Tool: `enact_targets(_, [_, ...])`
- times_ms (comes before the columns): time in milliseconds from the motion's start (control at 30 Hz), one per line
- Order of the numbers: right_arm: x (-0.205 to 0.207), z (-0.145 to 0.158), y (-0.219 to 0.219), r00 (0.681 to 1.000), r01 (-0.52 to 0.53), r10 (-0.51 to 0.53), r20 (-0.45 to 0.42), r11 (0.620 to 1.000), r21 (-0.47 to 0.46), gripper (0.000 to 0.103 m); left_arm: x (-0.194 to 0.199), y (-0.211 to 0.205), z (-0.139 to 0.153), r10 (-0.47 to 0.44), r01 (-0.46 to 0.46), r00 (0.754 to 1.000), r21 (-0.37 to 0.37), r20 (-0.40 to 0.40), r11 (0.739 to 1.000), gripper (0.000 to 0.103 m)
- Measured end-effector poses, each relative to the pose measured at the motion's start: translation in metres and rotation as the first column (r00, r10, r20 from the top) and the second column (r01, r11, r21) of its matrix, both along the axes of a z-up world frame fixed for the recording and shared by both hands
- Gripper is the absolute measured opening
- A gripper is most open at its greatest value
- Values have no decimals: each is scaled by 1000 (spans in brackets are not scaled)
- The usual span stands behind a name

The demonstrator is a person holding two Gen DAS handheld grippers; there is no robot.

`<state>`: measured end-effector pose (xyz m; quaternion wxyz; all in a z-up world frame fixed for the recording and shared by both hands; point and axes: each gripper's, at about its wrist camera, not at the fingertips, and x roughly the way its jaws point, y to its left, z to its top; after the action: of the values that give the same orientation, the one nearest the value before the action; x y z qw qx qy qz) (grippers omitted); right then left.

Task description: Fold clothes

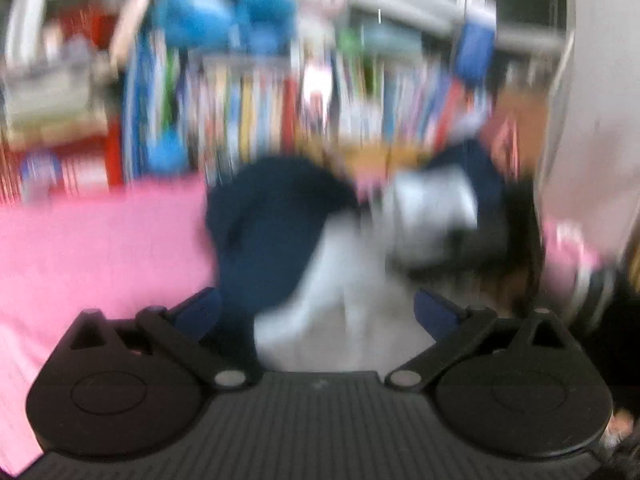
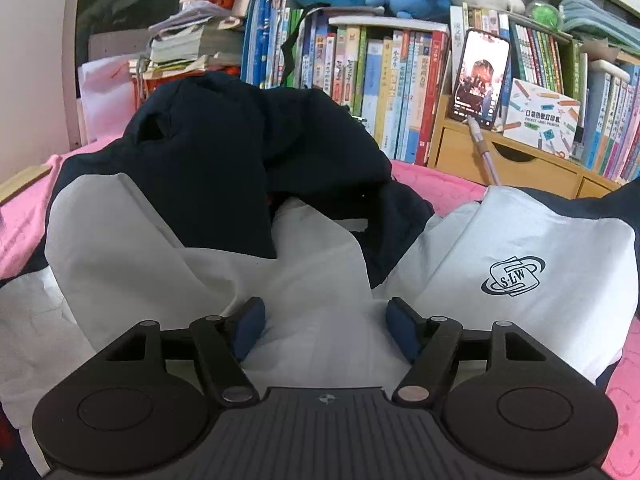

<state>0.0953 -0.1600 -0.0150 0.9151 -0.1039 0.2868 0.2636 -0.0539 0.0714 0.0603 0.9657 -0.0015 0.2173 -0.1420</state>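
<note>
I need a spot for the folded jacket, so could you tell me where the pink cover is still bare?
The pink cover lies bare left of the jacket. A narrower strip runs between the jacket and the wooden drawers. The middle is crowded with bunched navy and white cloth. Behind, books and a propped phone fill the shelf.

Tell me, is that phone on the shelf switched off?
No, the phone leaning against the books has a lit screen showing a picture.
</note>
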Motion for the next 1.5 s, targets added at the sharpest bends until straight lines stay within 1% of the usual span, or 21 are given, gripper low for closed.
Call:
enact_targets(67, [-1,0,0,1000,5,-5,2,1000,0,70,17,-13,21,16,-26,996,125,84,992,103])
enact_targets(100, [-2,-1,0,1000,7,-7,6,1000,-5,70,32,-25,26,17,-39,993,199,114,979,103])
enact_targets(167, [-4,-1,2,1000,11,-11,18,1000,-19,71,68,-44,30,26,-61,991,275,129,960,103])
enact_targets(233, [-4,-1,3,1000,15,-14,24,1000,-24,72,114,-59,25,63,-85,994,273,87,958,103])
enact_targets(333, [-4,-1,3,999,21,-20,31,999,-28,74,182,-67,14,177,-171,984,235,-7,957,103])
enact_targets(400, [-4,-1,3,999,24,-23,34,999,-28,74,211,-72,-1,205,-180,976,257,-72,949,103])
enact_targets(500, [-4,-1,1,999,28,-27,32,999,-22,75,231,-85,-37,195,-115,957,337,-214,934,90])
enact_targets(533, [-4,-2,1,999,29,-28,31,999,-19,76,231,-88,-50,187,-87,950,362,-252,928,78])
enact_targets(633, [-3,-2,0,999,31,-31,31,999,-11,79,215,-89,-70,161,-49,946,366,-282,929,56])
enact_targets(700, [-3,-4,0,999,32,-32,28,999,-9,80,204,-83,-72,149,-46,952,358,-266,933,45])
enact_targets(767, [-3,-5,0,999,33,-33,26,999,-7,80,198,-77,-67,161,-76,961,345,-225,935,21])
enact_targets(833, [-3,-5,0,999,35,-35,26,999,-7,80,194,-69,-53,179,-120,970,319,-162,940,12])
enact_targets(933, [-3,-7,0,999,43,-42,22,999,-12,82,194,-44,-20,242,-223,969,249,-51,942,9])
enact_targets(967, [-3,-8,0,999,45,-45,21,999,-14,83,192,-29,-4,277,-268,961,211,-13,940,9])
enact_targets(1033, [-2,-10,0,999,49,-48,20,999,-17,83,188,7,27,368,-371,928,130,48,919,9])
enact_targets(1100, [-3,-11,1,999,48,-47,23,999,-19,83,181,49,49,466,-470,882,55,69,881,9])
enact_targets(1167, [-3,-12,1,999,46,-45,26,999,-20,85,172,87,53,539,-541,840,26,52,841,9])
enact_targets(1267, [-3,-15,2,999,36,-35,30,999,-25,87,157,128,30,614,-611,789,68,-20,789,10])
enact_targets(1367, [-4,-18,7,999,30,-28,32,998,-49,89,138,163,-5,679,-676,724,73,-123,733,10])
enact_targets(1433, [-4,-20,10,999,30,-28,34,997,-65,89,124,184,-24,697,-701,691,56,-191,711,12])
enact_targets(1500, [-4,-23,12,999,29,-27,35,997,-73,89,109,202,-34,699,-714,674,32,-240,699,16])
